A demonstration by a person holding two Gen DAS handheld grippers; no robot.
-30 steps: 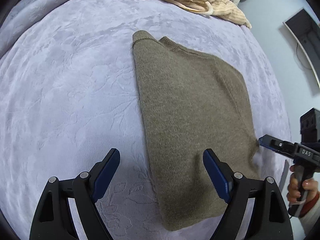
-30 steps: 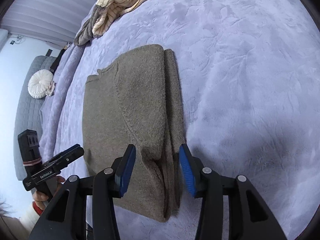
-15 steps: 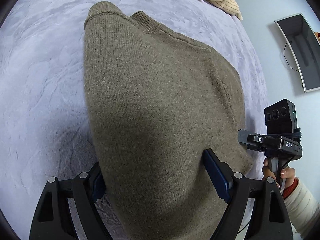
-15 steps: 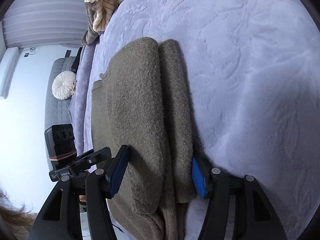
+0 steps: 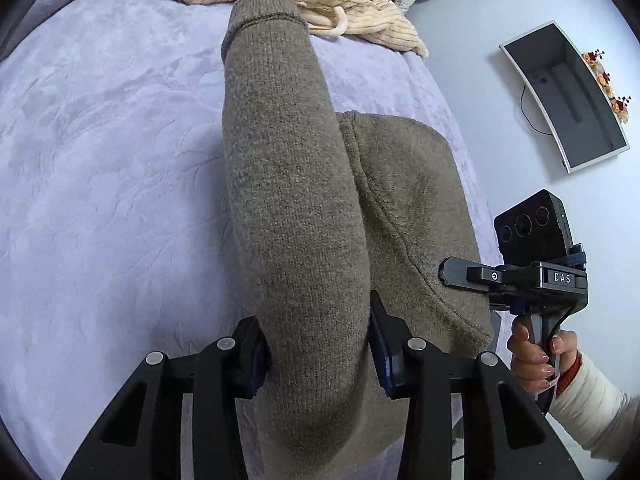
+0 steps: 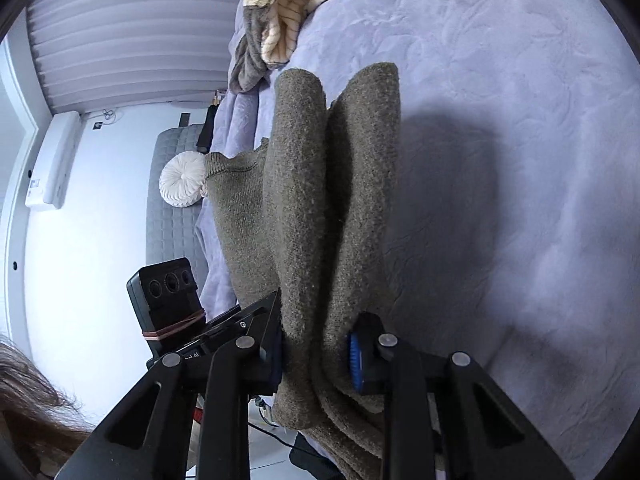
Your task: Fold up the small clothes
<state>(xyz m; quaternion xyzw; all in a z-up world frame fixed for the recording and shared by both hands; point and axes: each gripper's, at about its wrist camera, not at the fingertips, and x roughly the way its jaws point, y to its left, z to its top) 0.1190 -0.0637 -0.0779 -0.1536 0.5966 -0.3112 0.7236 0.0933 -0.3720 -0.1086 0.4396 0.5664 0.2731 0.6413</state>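
Olive-brown knit sweater (image 5: 296,184), folded lengthwise into a thick multi-layer strip, lies partly on a bed covered with a lavender embossed blanket (image 5: 104,168). Near end is bunched and lifted off the blanket; far end with the ribbed band (image 5: 264,12) arches up in the left wrist view. Fabric is fuzzy, fine-ribbed knit, with a visible seam line (image 5: 396,236) curving across the lower layer on the right side.

Left gripper (image 5: 318,356): jaws closing, blue pads pressed on both sides of a rolled bundle of the sweater, pinching it. Right gripper (image 6: 316,354): jaws closing too, pinching two stacked folds of the same sweater, blue pad (image 6: 355,364) visible on the right side, other pad mostly hidden by cloth. In the right wrist view the sweater (image 6: 320,208) stands up as two puffy ridges with a groove between them, and a flatter layer with a ribbed edge hangs to the left. It casts a dark shadow on the blanket (image 6: 520,160).

Right gripper also shows in the left wrist view (image 5: 442,274), touching the sweater's right edge, held by a hand (image 5: 536,356) with a white sleeve (image 5: 596,412).

Pile of cream striped clothes (image 5: 344,4) sits at the far end of the bed, well apart from the grippers. A round white cushion (image 6: 182,180) rests on a grey quilted surface beyond the bed.
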